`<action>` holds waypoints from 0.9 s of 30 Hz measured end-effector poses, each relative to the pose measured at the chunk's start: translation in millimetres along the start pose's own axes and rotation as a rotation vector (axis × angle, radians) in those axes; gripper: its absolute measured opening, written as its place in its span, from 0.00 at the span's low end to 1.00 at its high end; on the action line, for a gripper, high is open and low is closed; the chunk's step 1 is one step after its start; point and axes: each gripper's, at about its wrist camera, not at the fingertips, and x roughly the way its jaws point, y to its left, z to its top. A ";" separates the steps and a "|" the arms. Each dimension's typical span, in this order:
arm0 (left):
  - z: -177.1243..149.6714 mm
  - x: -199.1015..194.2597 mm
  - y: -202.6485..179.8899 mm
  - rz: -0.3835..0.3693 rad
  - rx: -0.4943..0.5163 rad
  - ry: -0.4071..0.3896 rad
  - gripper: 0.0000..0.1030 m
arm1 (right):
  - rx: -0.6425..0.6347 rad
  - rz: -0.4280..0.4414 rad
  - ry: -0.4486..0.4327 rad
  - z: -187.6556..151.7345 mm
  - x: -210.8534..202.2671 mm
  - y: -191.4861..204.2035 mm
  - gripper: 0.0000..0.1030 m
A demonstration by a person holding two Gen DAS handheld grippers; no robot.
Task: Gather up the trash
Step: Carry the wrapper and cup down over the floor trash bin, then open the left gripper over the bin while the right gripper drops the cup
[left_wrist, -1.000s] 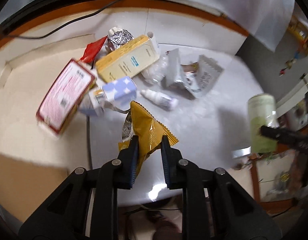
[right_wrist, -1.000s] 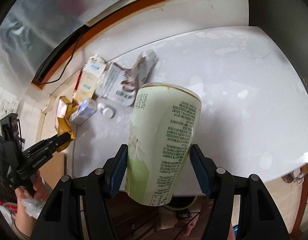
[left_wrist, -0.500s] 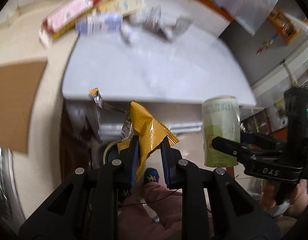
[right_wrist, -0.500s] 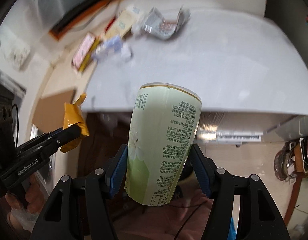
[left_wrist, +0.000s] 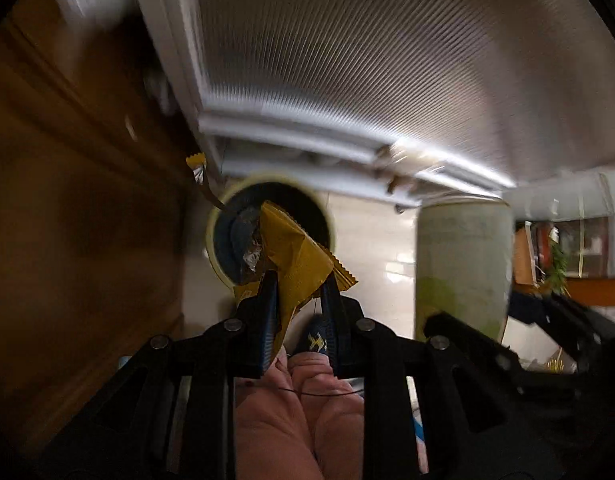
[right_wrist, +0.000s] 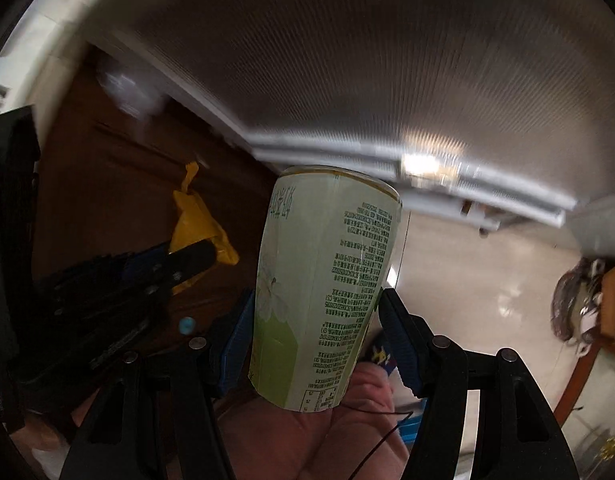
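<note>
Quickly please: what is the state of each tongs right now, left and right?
Left tongs: shut on the yellow wrapper.
Right tongs: shut on the green cup.

The green cup (right_wrist: 327, 284) carries small printed text, too blurred to read.
</note>
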 end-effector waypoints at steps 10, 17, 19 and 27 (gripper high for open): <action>13.9 188.0 46.4 -0.017 -0.156 0.064 0.23 | 0.000 -0.025 0.072 7.7 180.2 -58.7 0.60; 20.0 231.4 75.3 0.012 -0.185 0.065 0.57 | -0.015 -0.011 0.095 23.7 245.4 -61.1 0.61; 20.0 233.9 79.6 0.042 -0.170 0.057 0.57 | -0.026 -0.001 0.097 30.6 253.8 -61.2 0.61; 8.0 201.1 95.1 0.205 -0.159 -0.034 0.57 | -0.076 0.013 0.124 50.3 291.0 -39.3 0.62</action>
